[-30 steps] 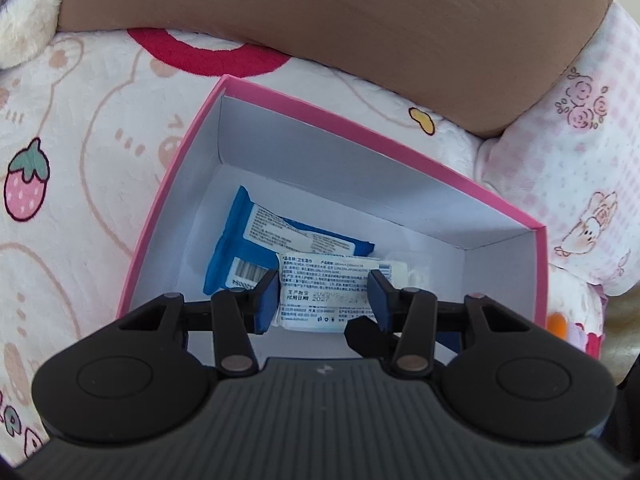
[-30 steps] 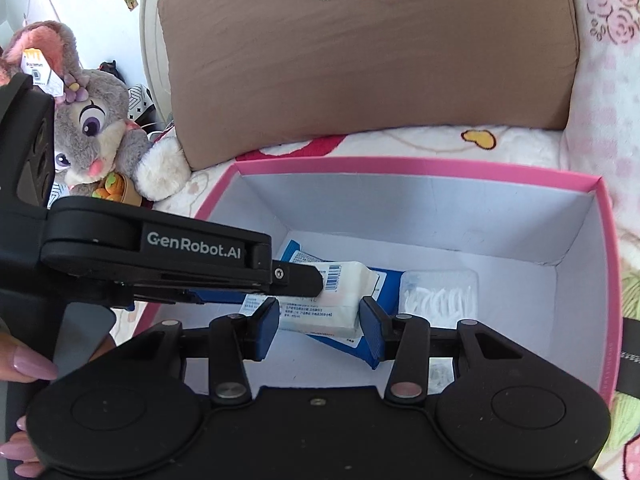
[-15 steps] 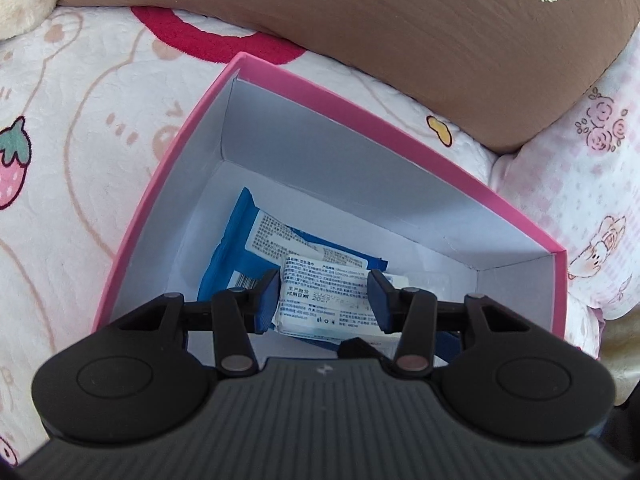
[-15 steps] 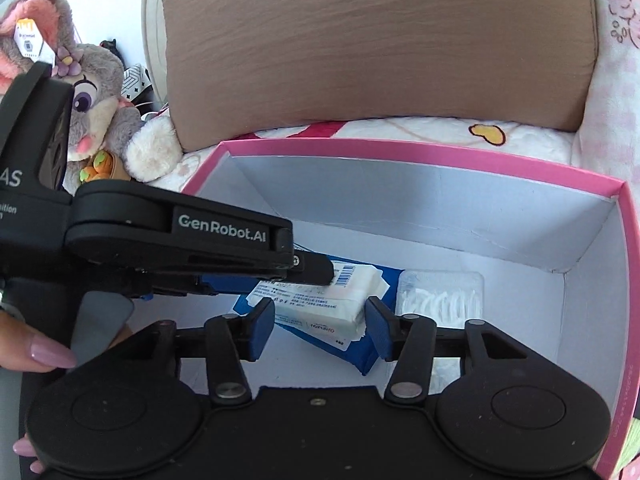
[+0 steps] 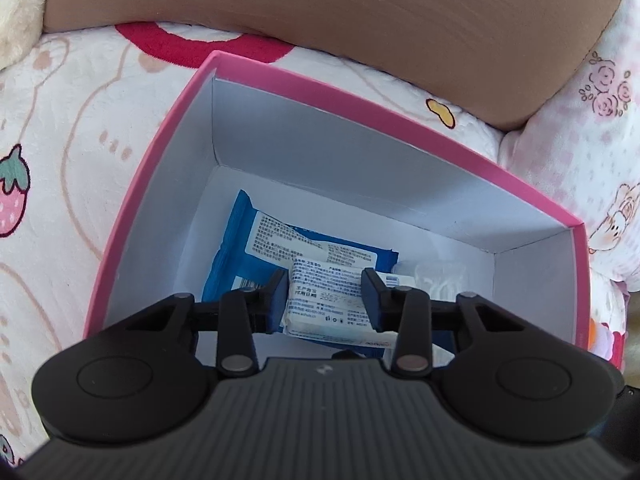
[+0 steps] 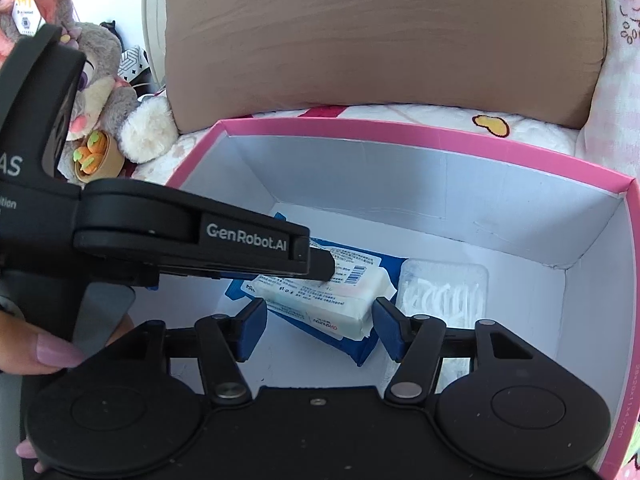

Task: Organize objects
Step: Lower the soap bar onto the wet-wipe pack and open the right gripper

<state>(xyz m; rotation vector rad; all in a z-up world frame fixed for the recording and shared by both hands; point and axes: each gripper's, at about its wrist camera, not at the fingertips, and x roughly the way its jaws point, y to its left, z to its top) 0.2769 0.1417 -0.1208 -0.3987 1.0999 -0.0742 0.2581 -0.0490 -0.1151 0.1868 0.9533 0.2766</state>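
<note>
A pink box with a white inside stands on the bed. On its floor lies a blue wipes pack, and a white tissue pack rests on top of that. My left gripper reaches into the box, its jaws closing, and both pads press on the tissue pack's sides. In the right wrist view the tissue pack sits between the fingers of my right gripper. Those jaws are opening, with a gap on each side of the pack. The left gripper's fingertip crosses in from the left.
A clear case of white floss picks lies on the box floor at the right. A brown pillow stands behind the pink box, and a grey plush toy sits at the left. A hand holds the left gripper.
The right gripper's jaws have spread away from the tissue pack. The left gripper's jaws have narrowed onto it and the gripper has sunk slightly into the box.
</note>
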